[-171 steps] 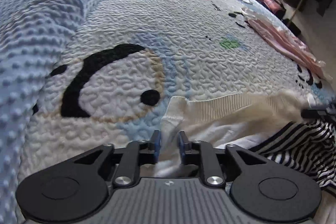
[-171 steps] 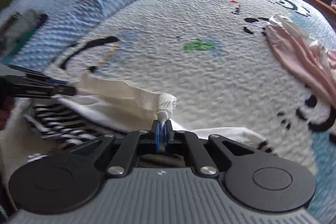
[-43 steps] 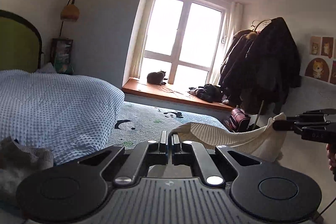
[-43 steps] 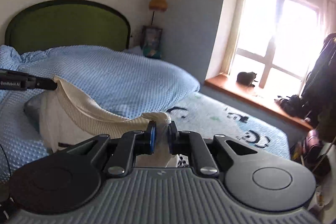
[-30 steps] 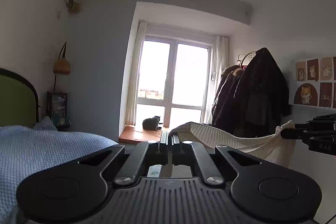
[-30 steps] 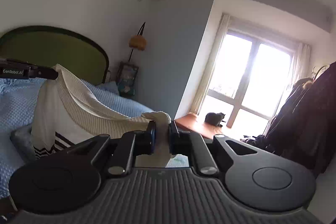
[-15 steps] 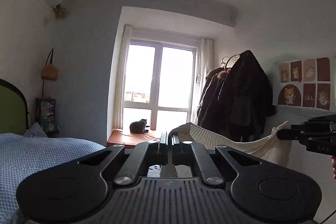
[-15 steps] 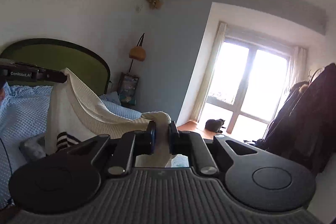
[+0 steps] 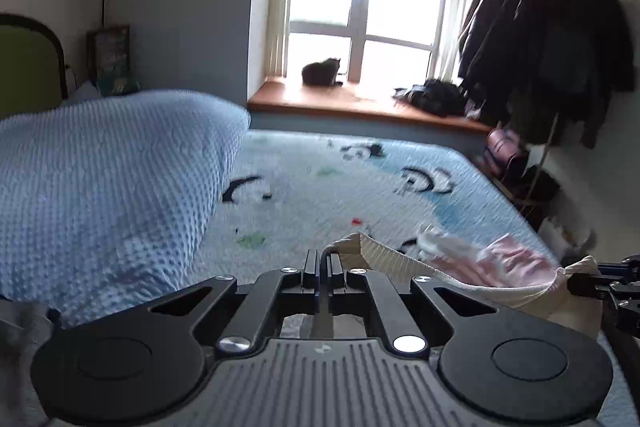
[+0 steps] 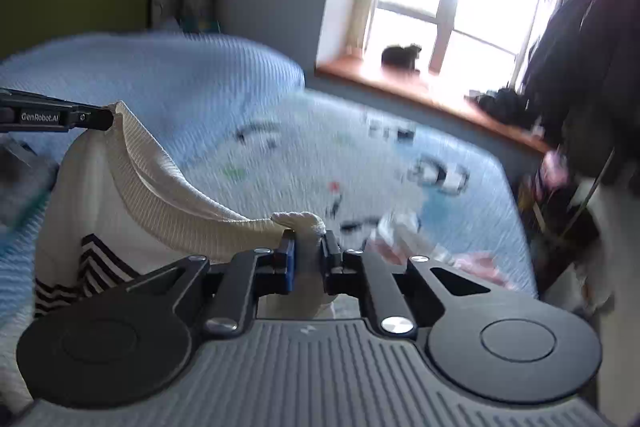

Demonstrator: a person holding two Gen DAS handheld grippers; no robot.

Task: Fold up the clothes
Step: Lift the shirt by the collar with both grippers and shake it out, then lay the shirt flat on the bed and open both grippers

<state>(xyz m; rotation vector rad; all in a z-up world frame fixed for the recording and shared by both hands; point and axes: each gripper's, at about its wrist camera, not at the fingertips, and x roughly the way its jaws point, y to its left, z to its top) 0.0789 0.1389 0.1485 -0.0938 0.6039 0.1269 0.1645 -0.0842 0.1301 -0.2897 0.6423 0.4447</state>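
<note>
A cream sweater (image 10: 136,187) with black and white stripes hangs in the air by its ribbed hem, stretched between my two grippers over the bed. My left gripper (image 9: 324,263) is shut on one end of the hem (image 9: 400,261); in the right wrist view it shows at the left edge (image 10: 108,117). My right gripper (image 10: 308,247) is shut on the bunched other end; in the left wrist view it shows at the right edge (image 9: 576,281). The hem sags between them and the sweater's body hangs below.
The bed's quilt (image 9: 320,195) with panda prints spreads out ahead. A pale blue duvet (image 9: 100,171) is heaped at the left. Pink clothes (image 9: 500,259) lie near the right edge. Dark coats (image 9: 560,39) hang at the right. A cat (image 9: 320,71) sits on the windowsill.
Both grippers have swung down with the sweater: the views showed wall, ceiling and window before and now show the bed. The hold on the hem is unchanged.
</note>
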